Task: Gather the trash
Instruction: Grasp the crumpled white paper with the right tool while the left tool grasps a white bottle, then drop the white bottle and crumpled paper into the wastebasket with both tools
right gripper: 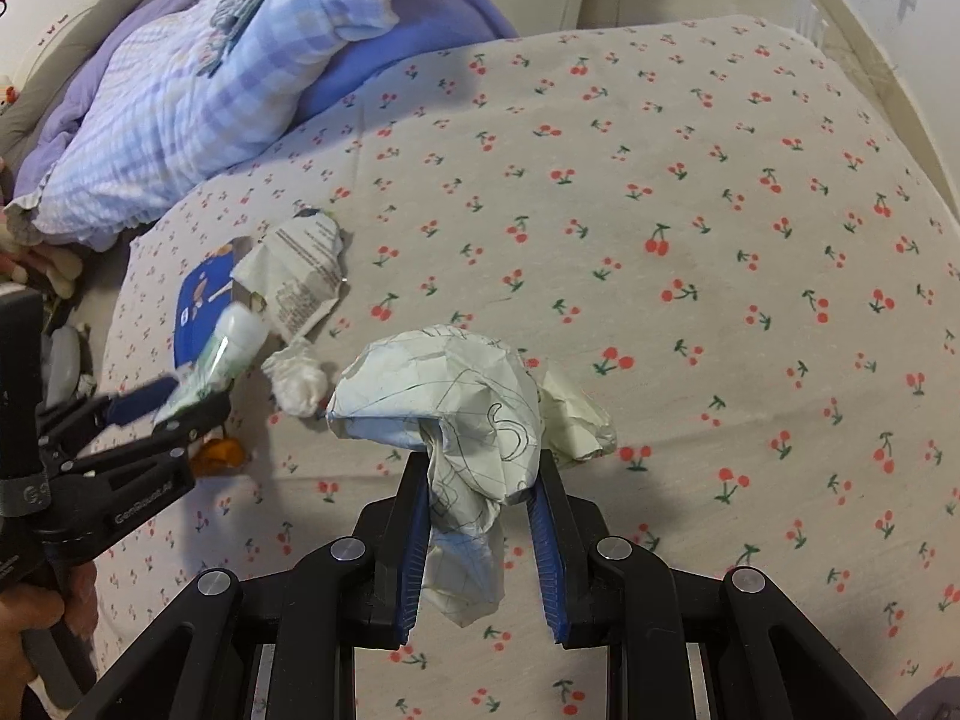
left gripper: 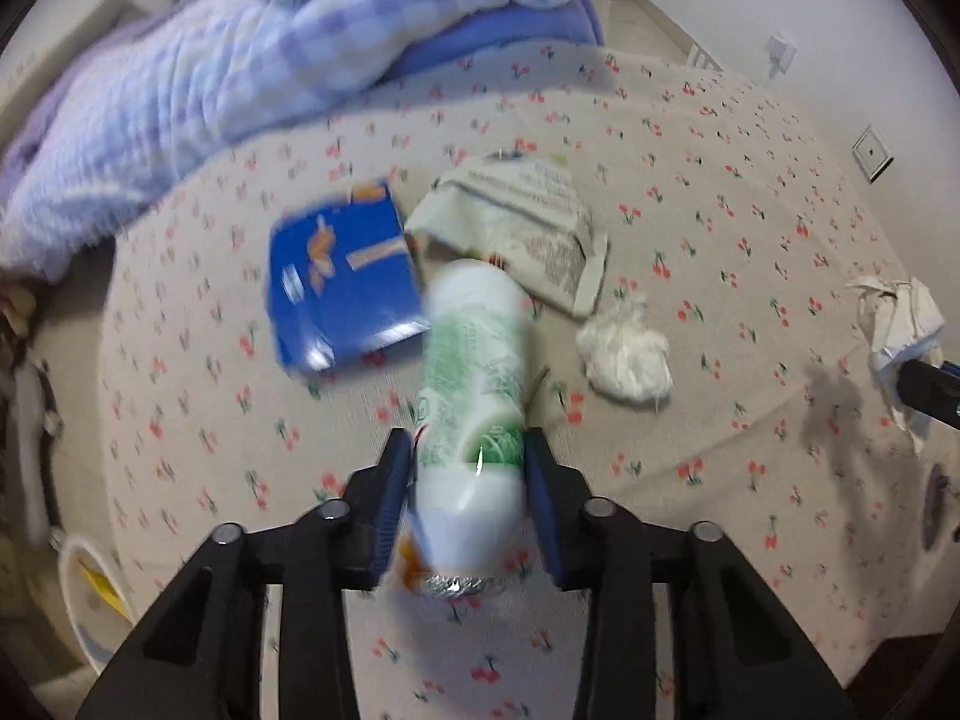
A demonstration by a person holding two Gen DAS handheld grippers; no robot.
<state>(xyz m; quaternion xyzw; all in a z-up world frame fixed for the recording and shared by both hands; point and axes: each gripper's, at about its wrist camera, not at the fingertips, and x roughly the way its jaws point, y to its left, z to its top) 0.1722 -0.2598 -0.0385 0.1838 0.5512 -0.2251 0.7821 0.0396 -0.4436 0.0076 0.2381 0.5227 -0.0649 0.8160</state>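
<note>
Left gripper (left gripper: 468,456) pinches a white-and-green bottle (left gripper: 471,360) at centre frame, above the cherry-print bedsheet (left gripper: 720,180); image blurred. Right gripper (right gripper: 480,480) pinches a crumpled scribbled paper (right gripper: 444,396), lower centre of its view. On the sheet, centre of the left view: blue carton (left gripper: 342,276), printed torn wrapper (left gripper: 528,222) just right of it, white tissue wad (left gripper: 627,354) lower right. Purple checked blanket (left gripper: 240,72) occupies upper left.
</note>
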